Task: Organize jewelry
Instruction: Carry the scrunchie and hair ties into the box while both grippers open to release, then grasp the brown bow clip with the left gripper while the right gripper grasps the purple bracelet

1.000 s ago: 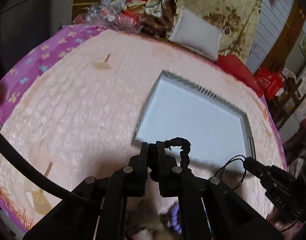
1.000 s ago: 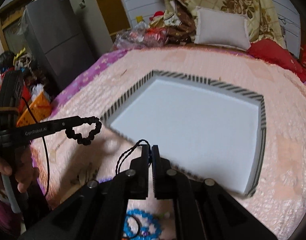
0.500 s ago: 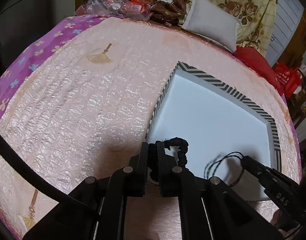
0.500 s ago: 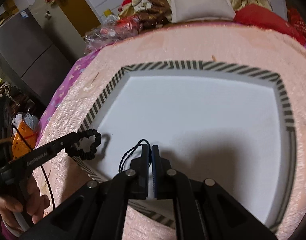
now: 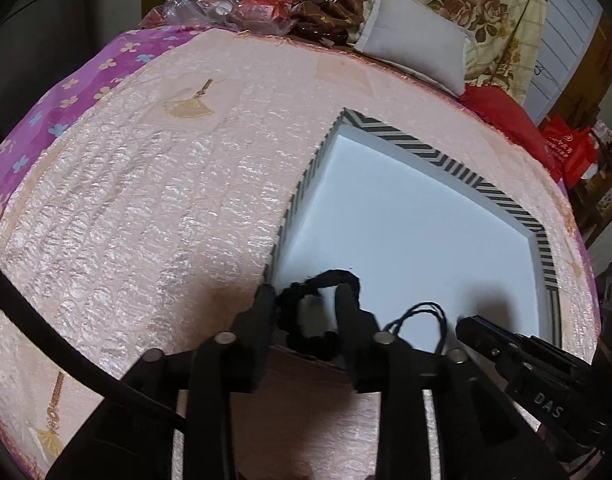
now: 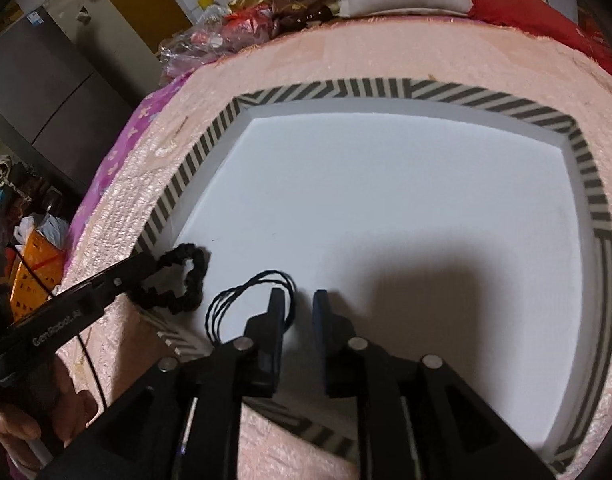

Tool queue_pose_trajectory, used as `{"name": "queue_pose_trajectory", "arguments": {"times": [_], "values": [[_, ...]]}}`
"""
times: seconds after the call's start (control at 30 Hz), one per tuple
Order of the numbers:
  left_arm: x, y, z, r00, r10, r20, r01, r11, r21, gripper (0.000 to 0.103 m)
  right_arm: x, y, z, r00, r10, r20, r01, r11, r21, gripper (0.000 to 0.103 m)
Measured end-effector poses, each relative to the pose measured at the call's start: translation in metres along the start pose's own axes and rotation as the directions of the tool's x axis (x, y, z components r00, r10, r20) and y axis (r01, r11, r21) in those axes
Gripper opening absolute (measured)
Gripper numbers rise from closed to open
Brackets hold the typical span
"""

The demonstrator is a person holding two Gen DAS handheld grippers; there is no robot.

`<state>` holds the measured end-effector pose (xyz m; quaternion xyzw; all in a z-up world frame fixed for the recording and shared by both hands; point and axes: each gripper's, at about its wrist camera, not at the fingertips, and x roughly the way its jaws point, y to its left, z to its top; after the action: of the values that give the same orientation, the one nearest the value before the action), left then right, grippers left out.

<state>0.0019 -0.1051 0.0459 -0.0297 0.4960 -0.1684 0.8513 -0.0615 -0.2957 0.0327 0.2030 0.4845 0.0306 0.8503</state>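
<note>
A white tray with a black-and-white striped rim (image 5: 466,178) (image 6: 386,90) lies on the pink bedspread. My left gripper (image 5: 306,300) is open over the tray's near left corner; a thick black beaded bracelet (image 5: 330,280) (image 6: 182,280) lies between its fingers, draped over the rim. My right gripper (image 6: 298,300) is open just inside the tray's near edge; a thin black twisted cord loop (image 6: 246,300) (image 5: 418,320) rests on the tray floor against its left finger. The left gripper also shows in the right wrist view (image 6: 118,280), and the right gripper in the left wrist view (image 5: 466,326).
The pink quilted bedspread (image 5: 166,200) surrounds the tray. A white pillow (image 5: 414,52), a red cushion (image 5: 502,116) and piled clothes and bags (image 5: 242,4) lie at the far end. A grey cabinet (image 6: 34,80) stands left of the bed.
Both grippers moved forward over the tray's near edge and opened. The black bracelet and the thin cord, held before, now rest loose on the tray.
</note>
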Motion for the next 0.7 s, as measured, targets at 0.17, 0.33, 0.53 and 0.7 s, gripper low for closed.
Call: {"name": "queue_pose_trajectory", "arguments": {"times": [0.17,0.33,0.53,0.7], "values": [[-0.019,-0.005,-0.008,0.998,0.043,0.044,-0.044,0.999,0.029,0.023,-0.031,0.009,-0.01,0.998,-0.014,0.057,0.018,0.998,-0.068,0.032],[-0.037,-0.005,-0.018,0.995,0.077,0.068,-0.08,0.996,0.039,0.023,-0.054,0.017,-0.024,0.994,-0.032,0.102,0.043,0.993,-0.106,0.046],[-0.056,-0.009,-0.033,0.988,0.108,0.106,-0.115,0.991,0.061,0.023,-0.063,0.017,-0.037,0.993,-0.047,0.104,0.059,0.992,-0.111,0.046],[-0.07,-0.012,-0.044,0.985,0.117,0.129,-0.127,0.989,0.074,0.023,-0.07,0.015,-0.045,0.992,-0.053,0.111,0.064,0.993,-0.099,0.048]]}}
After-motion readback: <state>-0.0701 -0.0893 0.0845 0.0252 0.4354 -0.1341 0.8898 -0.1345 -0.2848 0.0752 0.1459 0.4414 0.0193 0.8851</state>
